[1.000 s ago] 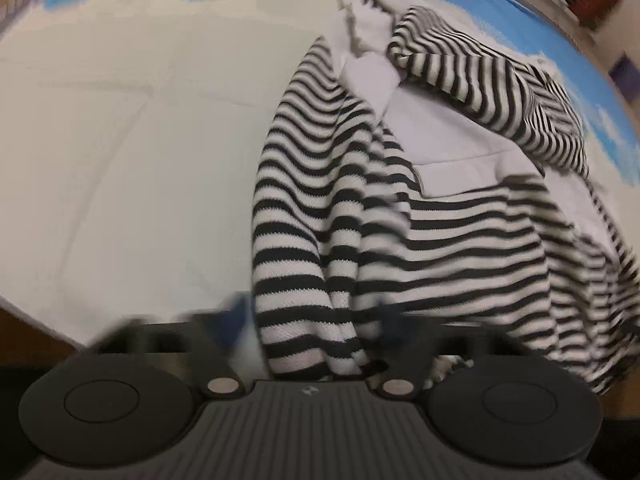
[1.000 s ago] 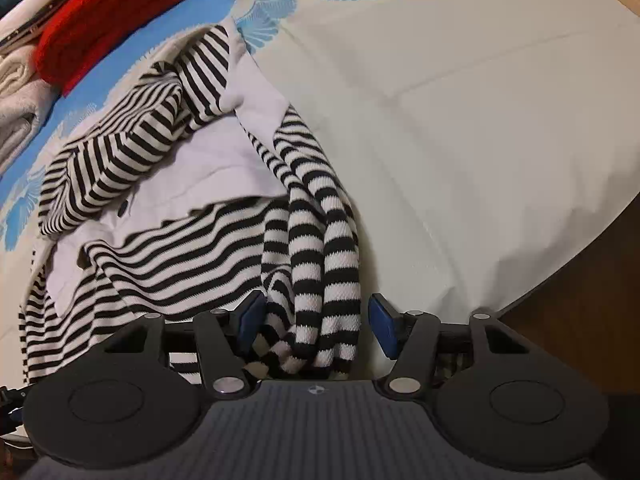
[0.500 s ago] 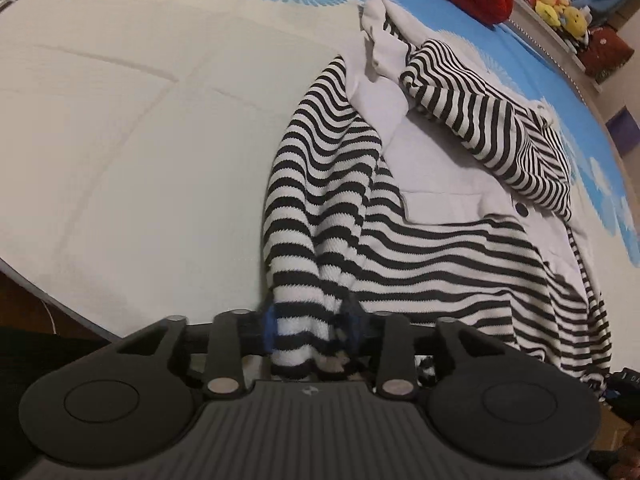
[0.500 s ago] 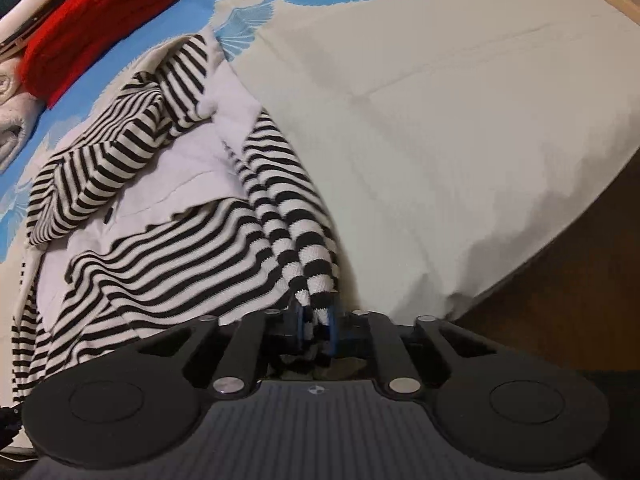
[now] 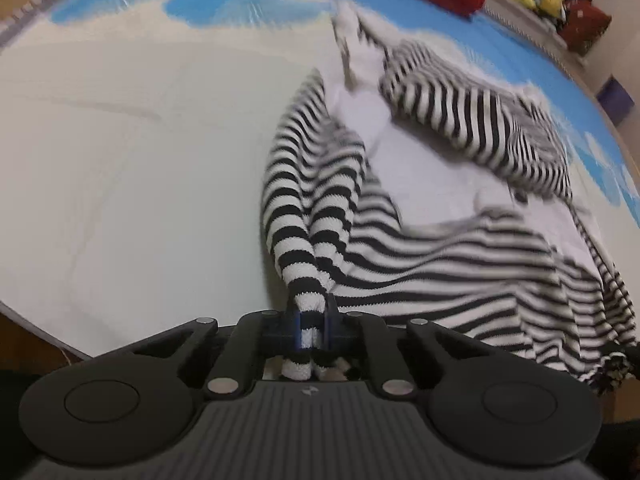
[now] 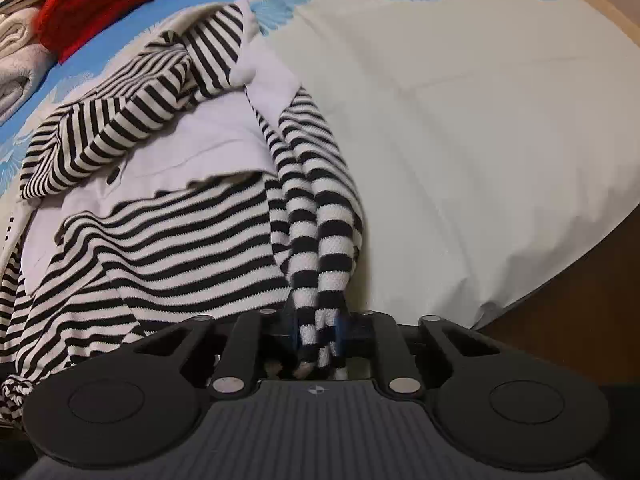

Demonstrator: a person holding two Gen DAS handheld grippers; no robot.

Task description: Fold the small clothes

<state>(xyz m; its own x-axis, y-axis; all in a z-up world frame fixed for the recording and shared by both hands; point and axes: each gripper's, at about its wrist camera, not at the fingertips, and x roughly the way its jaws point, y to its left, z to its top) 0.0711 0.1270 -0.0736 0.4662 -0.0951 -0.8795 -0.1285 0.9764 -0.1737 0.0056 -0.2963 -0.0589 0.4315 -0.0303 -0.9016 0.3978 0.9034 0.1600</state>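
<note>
Both jaws have squeezed in since a second ago, when they stood wide apart beside the cloth. Now the left hand-held gripper is closing tight on one striped sleeve end, and the right hand-held gripper is closing tight on the other striped sleeve end. Each cuff is bunched between the blue pads. The striped top lies crumpled on the bed sheet, close to the bed's near edge. A red knit thing sits far off at the back. I think a thin pinch could slip if the pull is quick. Since the top lies near the edge, a pull toward the person could drag it off the bed. The other folds could tangle too.
</note>
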